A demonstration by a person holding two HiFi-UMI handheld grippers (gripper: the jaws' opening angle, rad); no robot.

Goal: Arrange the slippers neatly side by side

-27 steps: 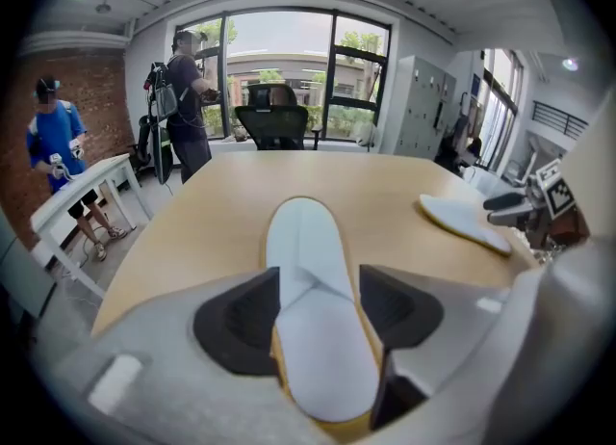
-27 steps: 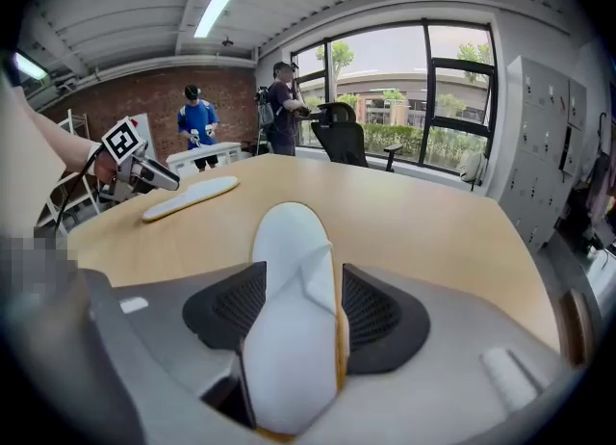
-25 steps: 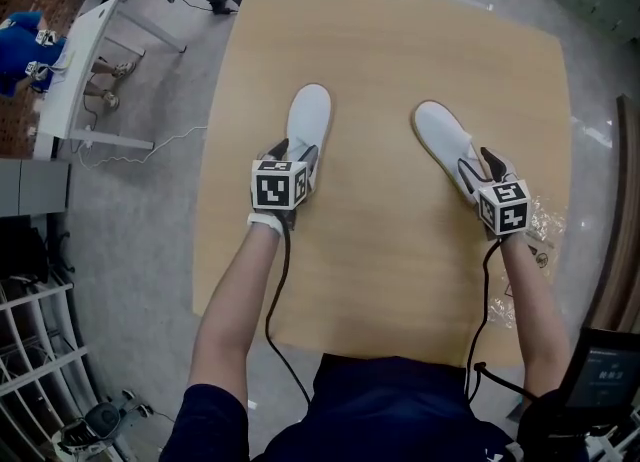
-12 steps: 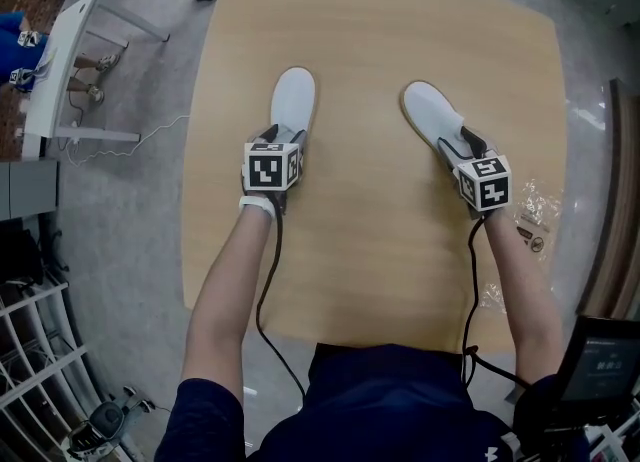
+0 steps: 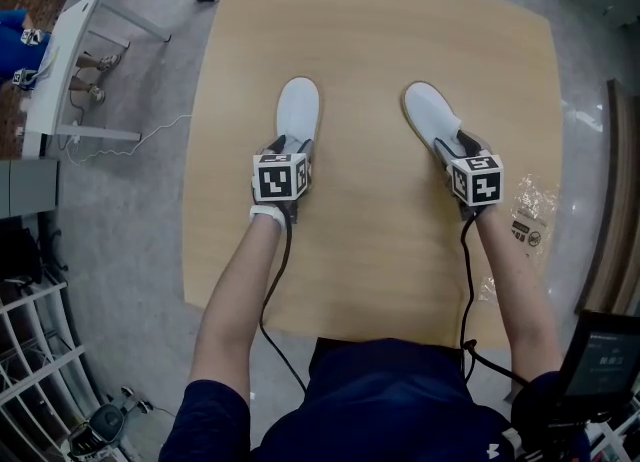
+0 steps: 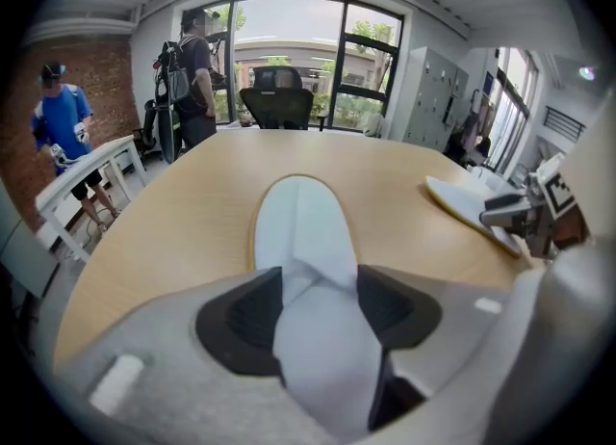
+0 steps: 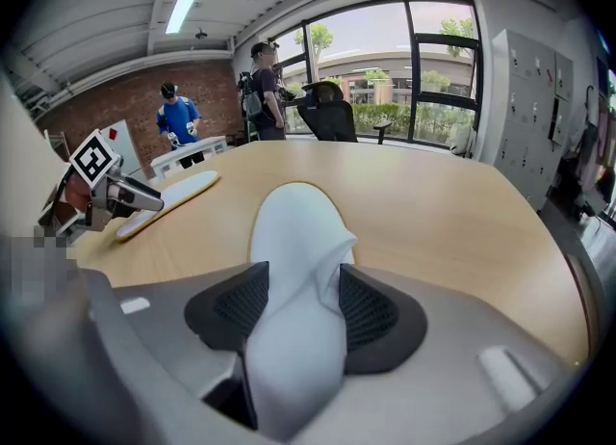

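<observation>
Our left gripper (image 5: 290, 153) is clenched on the bunched upper of the left slipper (image 5: 298, 108), whose toe points at the far edge of the table (image 5: 380, 30). The jaws of our right gripper (image 5: 463, 148) have just been closing and pinch the upper of the right slipper (image 5: 430, 110), toe angled far-left. The slippers are well apart.

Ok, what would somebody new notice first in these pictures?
A white left slipper and right slipper lie apart on the wooden table, toes away from the person. The left tool pinches the left slipper's upper, and that slipper lies straight. The right tool, its jaws having just been closing, pinches the right slipper, whose toe slants toward the other.
</observation>
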